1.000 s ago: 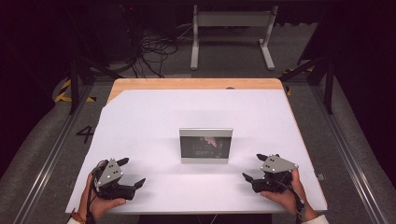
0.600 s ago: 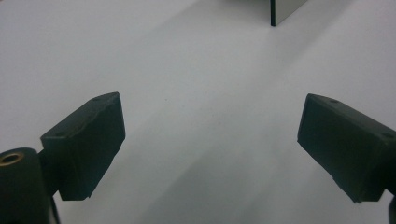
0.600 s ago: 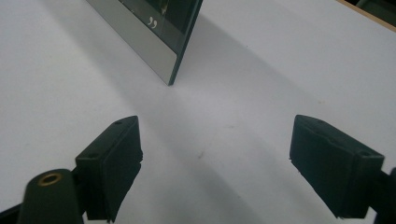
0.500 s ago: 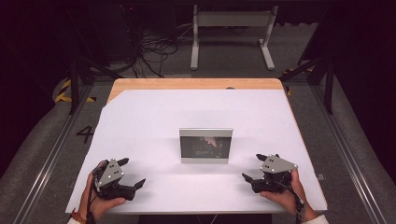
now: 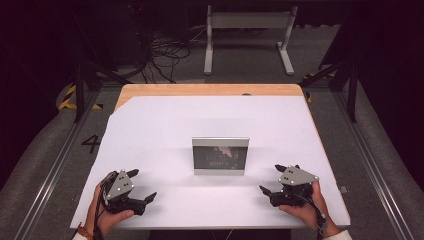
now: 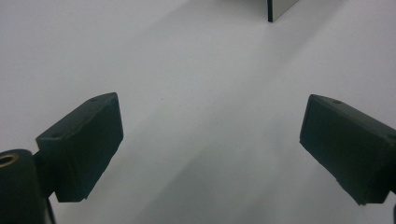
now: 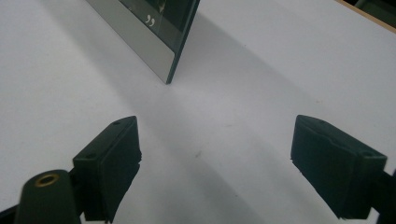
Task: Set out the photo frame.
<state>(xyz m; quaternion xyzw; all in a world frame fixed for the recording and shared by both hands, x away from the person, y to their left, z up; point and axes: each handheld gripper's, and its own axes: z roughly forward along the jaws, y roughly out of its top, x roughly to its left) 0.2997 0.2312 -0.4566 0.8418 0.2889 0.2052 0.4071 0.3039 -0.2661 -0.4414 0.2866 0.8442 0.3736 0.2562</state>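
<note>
Both claws, left [image 5: 142, 185] & right [image 5: 273, 179], agape near upright frame [image 5: 220, 155].

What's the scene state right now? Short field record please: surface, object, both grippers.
surface: white table, wooden strip at far edge
object: picture frame, standing upright near table centre, silver border, dark picture
left gripper: open, holds nothing, near front left of table
right gripper: open, holds nothing, near front right of table
contact: neither gripper touches the frame
</note>
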